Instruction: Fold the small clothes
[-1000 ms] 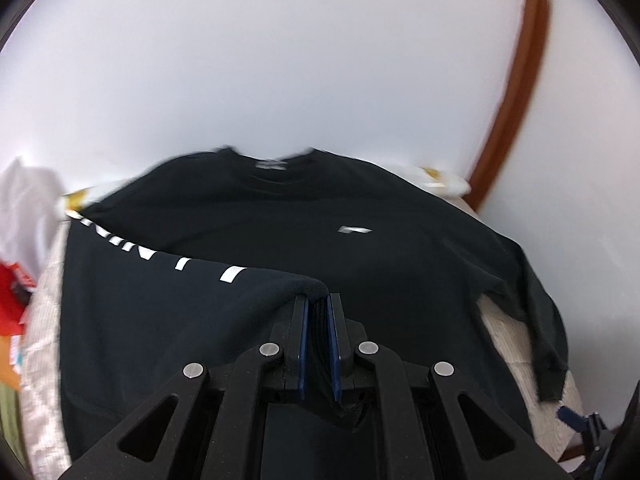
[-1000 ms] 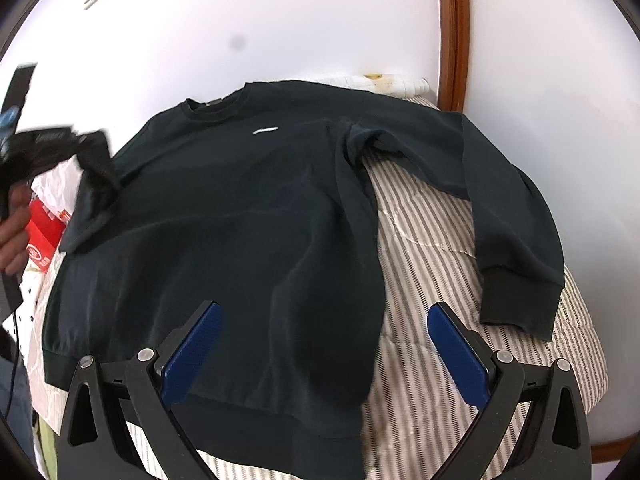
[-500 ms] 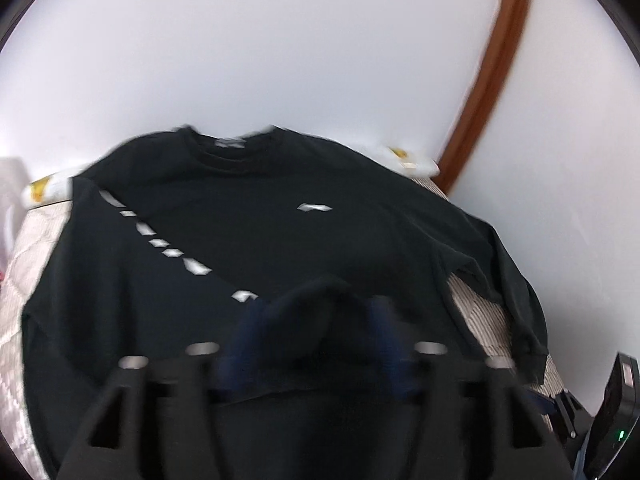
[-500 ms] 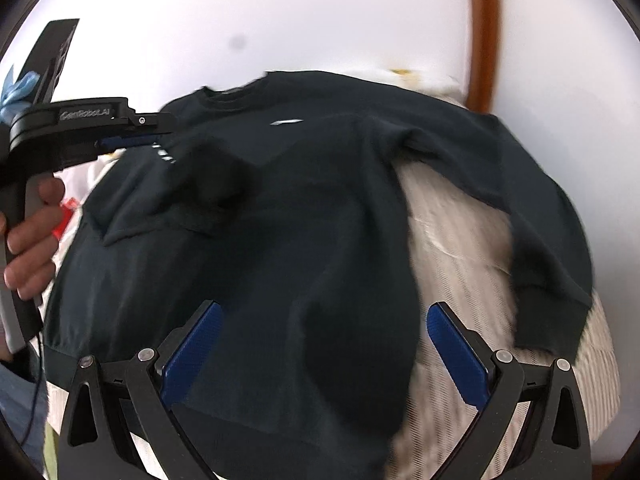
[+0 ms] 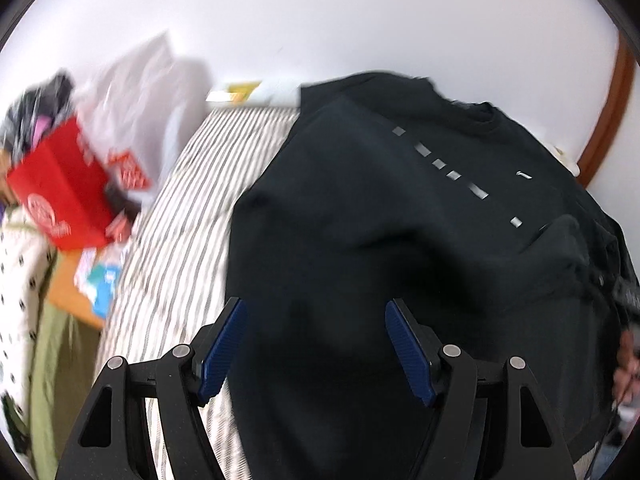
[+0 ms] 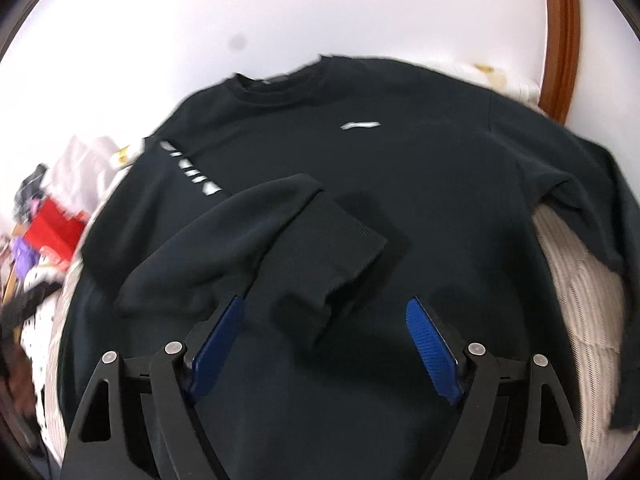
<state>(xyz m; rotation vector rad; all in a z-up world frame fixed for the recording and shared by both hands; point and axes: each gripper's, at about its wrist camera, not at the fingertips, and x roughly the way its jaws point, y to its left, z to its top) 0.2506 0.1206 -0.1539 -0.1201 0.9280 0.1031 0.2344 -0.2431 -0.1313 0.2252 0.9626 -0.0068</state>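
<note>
white wall (image 6: 360, 8) fills the upper half of both views; a curved brown wooden trim (image 6: 560, 36) runs down it at the right.

bed (image 5: 192, 216) under a striped cover, white with dark lines, bare on the left side in the left wrist view and showing again at the right edge in the right wrist view.

black sweatshirt (image 6: 400, 184) lies spread front-up on the bed, neckline toward the wall. small white logo (image 6: 360, 125) on the chest. one sleeve (image 6: 256, 240) is folded across the front of the body, its ribbed cuff (image 6: 340, 240) lying on the chest area just ahead of the right tool. a row of pale marks (image 5: 452, 174) runs along that sleeve. the other sleeve (image 6: 592, 200) lies out to the right, over the striped cover.

clutter to the left of the bed, blurred: white plastic bag (image 5: 140, 96), red box (image 5: 60, 192) with white print, something orange and teal below it; details too smeared to read.

left tool (image 5: 316, 344): blue pads apart, holding nothing, hovering over the lower body of the sweatshirt near its left edge.

right tool (image 6: 326, 344): blue pads apart, holding nothing, over the sweatshirt with the folded cuff between and just beyond the tips; contact with the cloth cannot be told.
</note>
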